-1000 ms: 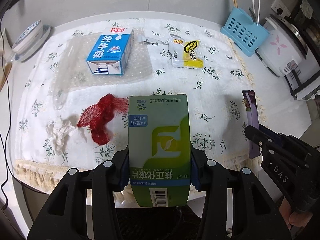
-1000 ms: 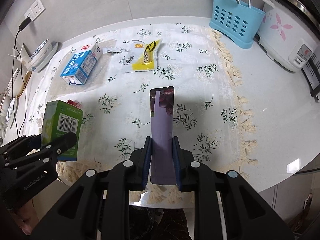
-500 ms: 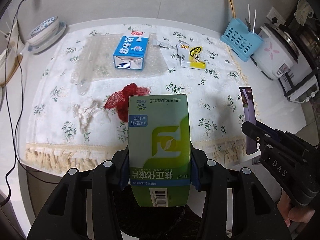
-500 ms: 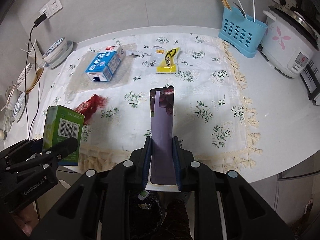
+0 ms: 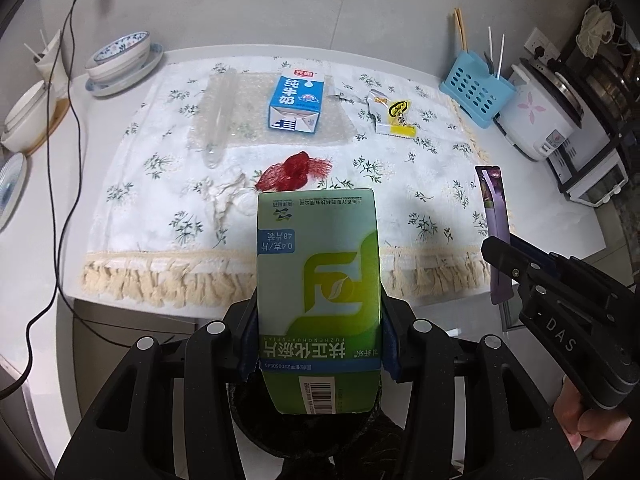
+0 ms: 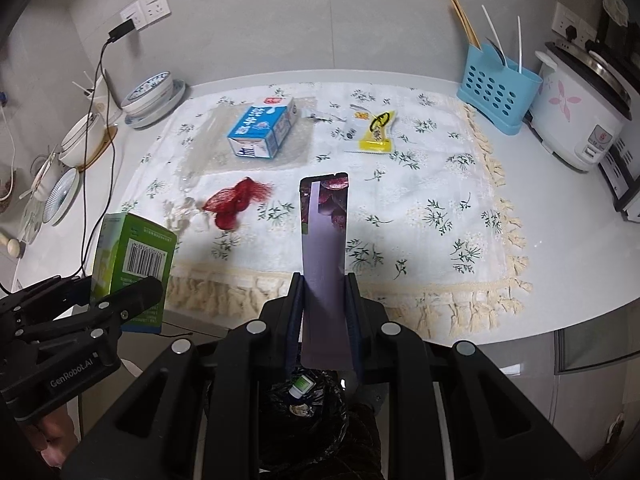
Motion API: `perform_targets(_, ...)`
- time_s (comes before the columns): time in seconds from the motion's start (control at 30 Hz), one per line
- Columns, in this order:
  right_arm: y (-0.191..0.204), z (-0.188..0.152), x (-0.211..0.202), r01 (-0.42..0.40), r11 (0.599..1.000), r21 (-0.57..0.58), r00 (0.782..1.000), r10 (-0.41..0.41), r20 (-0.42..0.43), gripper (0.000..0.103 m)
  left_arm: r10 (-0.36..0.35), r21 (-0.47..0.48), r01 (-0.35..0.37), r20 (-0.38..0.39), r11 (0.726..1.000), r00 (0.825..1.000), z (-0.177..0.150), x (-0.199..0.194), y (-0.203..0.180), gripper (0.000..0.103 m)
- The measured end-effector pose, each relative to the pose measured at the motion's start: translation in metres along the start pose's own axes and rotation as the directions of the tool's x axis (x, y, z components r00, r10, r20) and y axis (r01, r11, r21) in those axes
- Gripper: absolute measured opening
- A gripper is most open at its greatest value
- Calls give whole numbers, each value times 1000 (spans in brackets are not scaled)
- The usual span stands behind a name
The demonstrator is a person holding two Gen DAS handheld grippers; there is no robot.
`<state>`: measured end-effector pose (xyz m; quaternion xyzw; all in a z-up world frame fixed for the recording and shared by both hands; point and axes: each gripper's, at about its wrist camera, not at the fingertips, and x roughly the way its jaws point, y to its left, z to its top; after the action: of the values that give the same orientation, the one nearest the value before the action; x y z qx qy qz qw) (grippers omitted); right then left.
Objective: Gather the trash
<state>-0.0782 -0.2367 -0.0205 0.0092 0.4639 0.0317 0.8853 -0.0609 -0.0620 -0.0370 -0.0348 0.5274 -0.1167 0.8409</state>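
Note:
My left gripper (image 5: 318, 332) is shut on a green medicine box (image 5: 318, 280), also visible in the right wrist view (image 6: 132, 268). My right gripper (image 6: 324, 304) is shut on a flat purple wrapper (image 6: 324, 248), seen too in the left wrist view (image 5: 496, 216). Both are held off the table's front edge, above a bin lined with a black bag (image 6: 304, 412) holding some trash. On the floral cloth lie a blue milk carton (image 5: 296, 102), a yellow snack wrapper (image 5: 394, 116), a red net (image 5: 294, 172), a crumpled white tissue (image 5: 228, 200) and clear bubble wrap (image 5: 218, 120).
Stacked bowls and plates (image 5: 120, 60) stand at the back left with a black cable (image 5: 60, 120). A blue utensil basket (image 5: 476, 92) and a white rice cooker (image 5: 540, 116) stand at the back right. The table's front edge (image 6: 520, 332) runs just ahead of the grippers.
Both grippers have pulled back from over the cloth to beyond the table's front edge, still holding the box and wrapper. The bin has come into view below them.

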Motion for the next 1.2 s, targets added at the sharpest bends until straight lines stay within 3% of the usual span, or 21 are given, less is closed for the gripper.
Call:
perform_targets(0.33,28,-22,-17,-22,999,-44,1000,23,21,19,8,-14,-8,18,1000,1000,-33,-28,24,46)
perform_targets(0.83,42,-63,-31,-41,997,-70,999,41,-5,19,-1,-25,1,-26,1000,1000,-86,-31,42,46)
perform_targets(1.2,41,-100,-20,-47,993,-107,997,40,-65,19,3,-11,-4,-59,1000,998,-119,-18,44,46)
